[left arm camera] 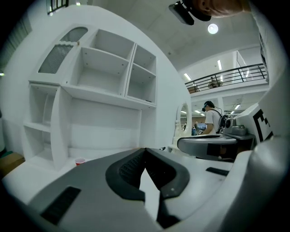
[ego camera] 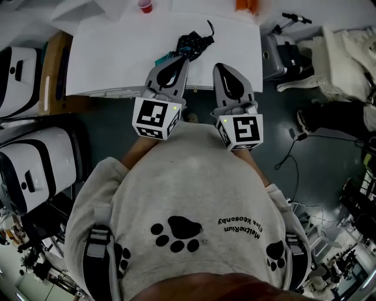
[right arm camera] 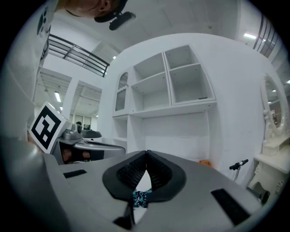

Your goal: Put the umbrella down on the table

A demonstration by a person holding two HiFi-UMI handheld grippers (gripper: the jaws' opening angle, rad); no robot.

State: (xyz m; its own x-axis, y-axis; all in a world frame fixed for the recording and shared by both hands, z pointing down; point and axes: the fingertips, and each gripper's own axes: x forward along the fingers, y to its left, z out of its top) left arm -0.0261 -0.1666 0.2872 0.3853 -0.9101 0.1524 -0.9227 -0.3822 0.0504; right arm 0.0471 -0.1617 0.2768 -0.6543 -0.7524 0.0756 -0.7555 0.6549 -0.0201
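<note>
Two handheld grippers, both with jaws closed and empty. The left gripper [ego camera: 184,59] has its pads met at the tip, with only white tabletop showing through the gap behind them. The right gripper [ego camera: 221,66] is likewise closed tip to tip, and a scrap of teal pattern shows through its lower gap. One umbrella [ego camera: 191,43], folded, dark with teal print, lies on the white table [ego camera: 117,53] close to the front edge, right of centre and just ahead of the left gripper's tip; no pad is on it. Markings: a black-and-white square-marker cube on the left gripper [ego camera: 155,117] and another on the right [ego camera: 242,130]. The grey sweatshirt [ego camera: 188,194] bears black paw prints and two short lines of dark lettering, upside down to the camera and too small to read surely. Other items: one red cup [ego camera: 145,6] and one orange object [ego camera: 247,4] at the table's far edge, white shelving [right arm camera: 167,86] behind, white cases [ego camera: 26,170] at the left, and a scooter [ego camera: 294,19] and a floor cable [ego camera: 291,154] at the right. The table lies bare left of the umbrella, with dark floor between its front edge and the person.
</note>
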